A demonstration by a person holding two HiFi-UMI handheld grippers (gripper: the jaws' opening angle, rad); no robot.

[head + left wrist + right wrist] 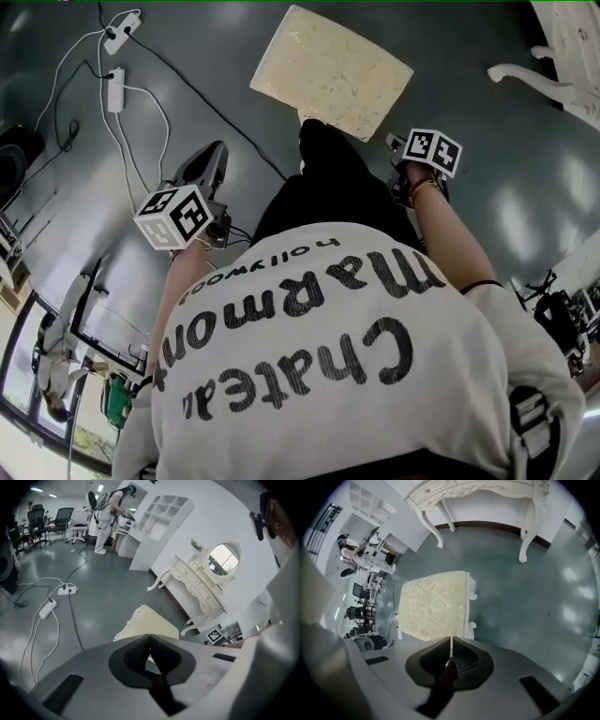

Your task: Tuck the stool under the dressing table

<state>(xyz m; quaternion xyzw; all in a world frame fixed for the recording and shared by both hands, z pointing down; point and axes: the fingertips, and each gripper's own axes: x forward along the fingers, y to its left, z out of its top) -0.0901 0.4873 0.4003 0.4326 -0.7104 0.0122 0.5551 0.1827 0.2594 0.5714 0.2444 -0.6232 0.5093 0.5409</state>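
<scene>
The stool (pixel 331 70) has a cream cushioned seat and white legs, and it stands on the grey floor in front of me, apart from the white dressing table (pixel 562 56) at the upper right. My left gripper (pixel 216 155) is shut and empty, left of the stool and short of it. My right gripper (pixel 398 145) is also shut and empty, just off the stool's near right corner. In the left gripper view the shut gripper (pixel 149 637) points at the stool (pixel 150 623), with the dressing table (pixel 197 585) and its oval mirror (pixel 224 558) beyond. In the right gripper view the shut gripper (pixel 451 641) hangs over the stool (pixel 433 604), below the table (pixel 478 489).
White power strips (pixel 114 92) and cables (pixel 47 609) lie on the floor to the left. A white shelf unit (pixel 159 522), office chairs (pixel 61 520) and a person (pixel 105 515) stand at the far end of the room. Gear clutters the right edge (pixel 562 319).
</scene>
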